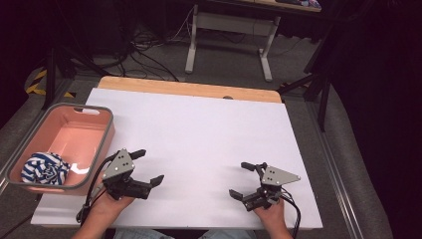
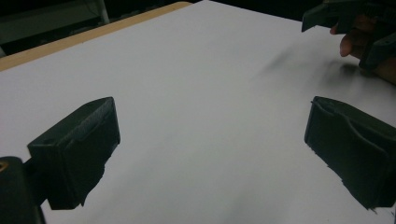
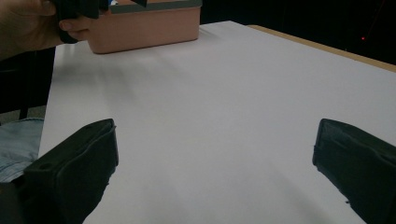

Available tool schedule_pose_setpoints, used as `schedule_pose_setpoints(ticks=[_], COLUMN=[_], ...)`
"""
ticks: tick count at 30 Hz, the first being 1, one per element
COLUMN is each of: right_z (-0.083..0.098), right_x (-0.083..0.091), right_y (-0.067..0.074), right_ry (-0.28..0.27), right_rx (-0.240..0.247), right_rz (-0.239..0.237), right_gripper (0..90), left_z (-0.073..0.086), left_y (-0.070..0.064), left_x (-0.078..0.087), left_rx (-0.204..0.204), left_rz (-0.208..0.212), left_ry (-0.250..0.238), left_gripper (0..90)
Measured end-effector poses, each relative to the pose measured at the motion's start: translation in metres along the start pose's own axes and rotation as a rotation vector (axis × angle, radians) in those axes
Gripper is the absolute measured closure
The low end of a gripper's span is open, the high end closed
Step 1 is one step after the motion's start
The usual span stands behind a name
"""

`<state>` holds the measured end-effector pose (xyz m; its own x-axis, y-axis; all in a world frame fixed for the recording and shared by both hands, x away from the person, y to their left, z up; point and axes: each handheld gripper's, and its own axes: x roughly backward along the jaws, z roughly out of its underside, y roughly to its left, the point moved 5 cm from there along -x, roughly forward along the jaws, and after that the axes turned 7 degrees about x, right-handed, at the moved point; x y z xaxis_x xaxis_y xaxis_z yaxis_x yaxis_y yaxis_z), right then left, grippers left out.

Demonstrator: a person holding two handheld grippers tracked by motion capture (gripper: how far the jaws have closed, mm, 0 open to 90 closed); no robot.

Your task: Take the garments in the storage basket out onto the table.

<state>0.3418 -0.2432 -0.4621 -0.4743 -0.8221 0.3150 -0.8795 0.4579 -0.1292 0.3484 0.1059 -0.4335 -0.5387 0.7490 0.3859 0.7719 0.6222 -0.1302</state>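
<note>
Down at the bottom of the high view we see our two hands come in over the white table (image 1: 199, 129), each holding a gripper, and neither has hold of anything. Our left gripper (image 1: 150, 167) sits at the lower left of the frame, just right of the pink bin (image 1: 99, 130), with its jaws spread wide and pointing toward the middle of the table; one jaw reaches up toward the bin's corner and the other lies lower and farther right. Our right gripper (image 1: 241, 179) is at the lower right, well apart from the left one, its jaws also gaping wide and pointing leftward at the bare sheet. Between the two lies plain white surface. The bin stands at the left edge of the table, partly overhanging it, and in its near corner, at the lower left of the frame, lies a bundled blue-and-white striped cloth (image 1: 46, 168); it is inside the bin, against the near wall, near our left gripper but not touching it. From the left gripper view the two black jaws rise at the bottom corners with white table between them, and the right hand (image 2: 359, 42) with its gripper shows at the upper right. From the right gripper view the jaws stand just as far apart, and the bin (image 3: 144, 23) shows at the upper left beside our left hand (image 3: 28, 25).
</note>
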Motion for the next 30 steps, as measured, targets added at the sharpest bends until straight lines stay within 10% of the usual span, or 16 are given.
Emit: schedule_pose_setpoints(ticks=[15,30], right_z=[0.000,0.000], right_x=[-0.001,-0.001], right_y=[0.000,0.000], right_ry=[0.004,0.004], right_rx=[-0.004,-0.003], right_rz=[0.000,-0.004], right_gripper=[0.4,0.4], left_z=[-0.019,-0.031], left_y=[-0.005,0.006], left_x=[0.021,0.042], left_rx=[-0.113,-0.090], left_rz=[-0.009,-0.013], left_ry=[0.070,0.054], left_gripper=[8.7,10.0])
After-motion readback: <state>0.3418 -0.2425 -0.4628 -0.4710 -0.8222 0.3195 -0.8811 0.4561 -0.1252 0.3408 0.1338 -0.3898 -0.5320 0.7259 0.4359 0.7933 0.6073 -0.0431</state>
